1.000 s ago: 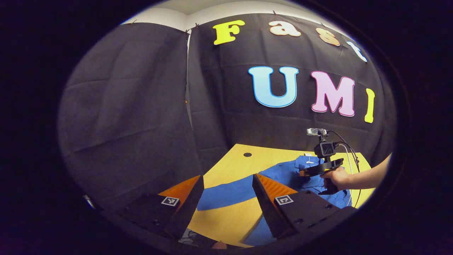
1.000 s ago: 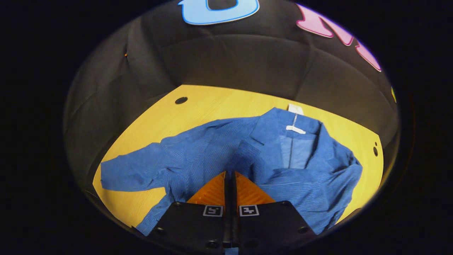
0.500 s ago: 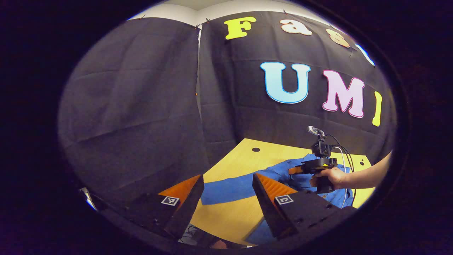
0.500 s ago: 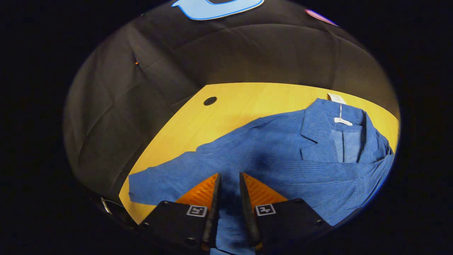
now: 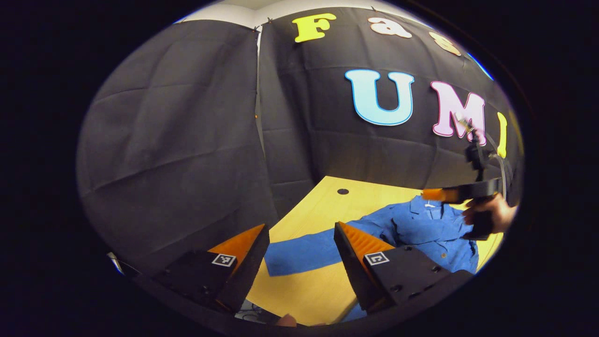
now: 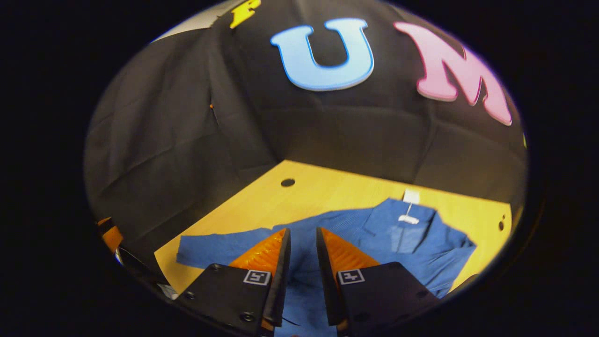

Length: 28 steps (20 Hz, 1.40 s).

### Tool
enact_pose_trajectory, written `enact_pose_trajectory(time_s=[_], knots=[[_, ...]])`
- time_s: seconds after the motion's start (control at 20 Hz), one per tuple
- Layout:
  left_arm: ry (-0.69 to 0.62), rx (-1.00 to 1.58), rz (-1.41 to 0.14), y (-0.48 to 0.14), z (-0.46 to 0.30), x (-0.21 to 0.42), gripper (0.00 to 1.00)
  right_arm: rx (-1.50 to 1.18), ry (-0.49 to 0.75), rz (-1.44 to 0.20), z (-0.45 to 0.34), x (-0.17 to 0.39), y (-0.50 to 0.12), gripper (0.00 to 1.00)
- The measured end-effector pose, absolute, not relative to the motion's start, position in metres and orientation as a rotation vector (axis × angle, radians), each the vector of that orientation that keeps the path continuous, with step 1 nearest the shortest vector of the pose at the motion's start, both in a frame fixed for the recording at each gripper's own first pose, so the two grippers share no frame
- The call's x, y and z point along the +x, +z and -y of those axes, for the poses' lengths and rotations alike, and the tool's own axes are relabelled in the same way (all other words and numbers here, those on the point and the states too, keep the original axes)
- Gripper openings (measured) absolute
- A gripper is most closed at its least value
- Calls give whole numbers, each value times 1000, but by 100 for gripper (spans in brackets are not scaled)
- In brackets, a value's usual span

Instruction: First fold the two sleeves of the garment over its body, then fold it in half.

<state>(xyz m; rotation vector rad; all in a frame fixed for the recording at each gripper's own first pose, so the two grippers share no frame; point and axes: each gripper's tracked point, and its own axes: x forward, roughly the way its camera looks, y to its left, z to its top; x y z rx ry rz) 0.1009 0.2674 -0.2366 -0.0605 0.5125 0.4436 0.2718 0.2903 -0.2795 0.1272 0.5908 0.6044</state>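
A blue jacket (image 6: 412,238) lies collar-away on the yellow table (image 6: 327,187), a white tag (image 6: 411,196) at its collar. Its left sleeve (image 6: 210,245) stretches flat toward the table's left edge; the right side is folded in over the body. My right gripper (image 6: 303,231) hovers above the jacket's lower middle, open by a narrow gap with nothing between its fingers. In the left gripper view the left gripper (image 5: 300,229) stands wide open and empty above the outstretched sleeve (image 5: 304,250). Farther right, a hand (image 5: 491,215) holds the right gripper (image 5: 433,194) raised above the jacket (image 5: 430,229).
The table has small round holes at the back left (image 6: 288,182) and the right edge (image 6: 500,225). Black cloth walls close in behind and to the left. Bare tabletop (image 5: 309,290) lies in front of the sleeve. The left gripper's orange finger (image 6: 110,234) shows at the left.
My right gripper opened, let go of the cloth and rose above the jacket. The left gripper stayed open, shifting only slightly.
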Motion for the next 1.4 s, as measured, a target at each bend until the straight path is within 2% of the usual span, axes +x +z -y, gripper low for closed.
enact_pose_trajectory(time_s=[0.05,0.1,0.2,0.25,0.65,0.95,1.4], knots=[[464,-66,-518,-243,-279,107,82,135,617,-572,-285,264,-267,43],[466,-85,-529,-249,-288,116,82,152,637,-575,-282,252,-258,38],[467,-131,-572,-269,-297,126,82,175,624,-577,-270,239,-243,92],[474,-142,-586,-278,-304,131,82,187,613,-565,-264,237,-234,95],[502,-92,-758,-369,-337,142,83,200,477,-448,-198,218,-172,95],[548,-164,-878,-410,-352,142,84,210,419,-455,-170,213,-165,95],[575,-227,-949,-455,-360,146,84,232,390,-479,-154,207,-165,95]])
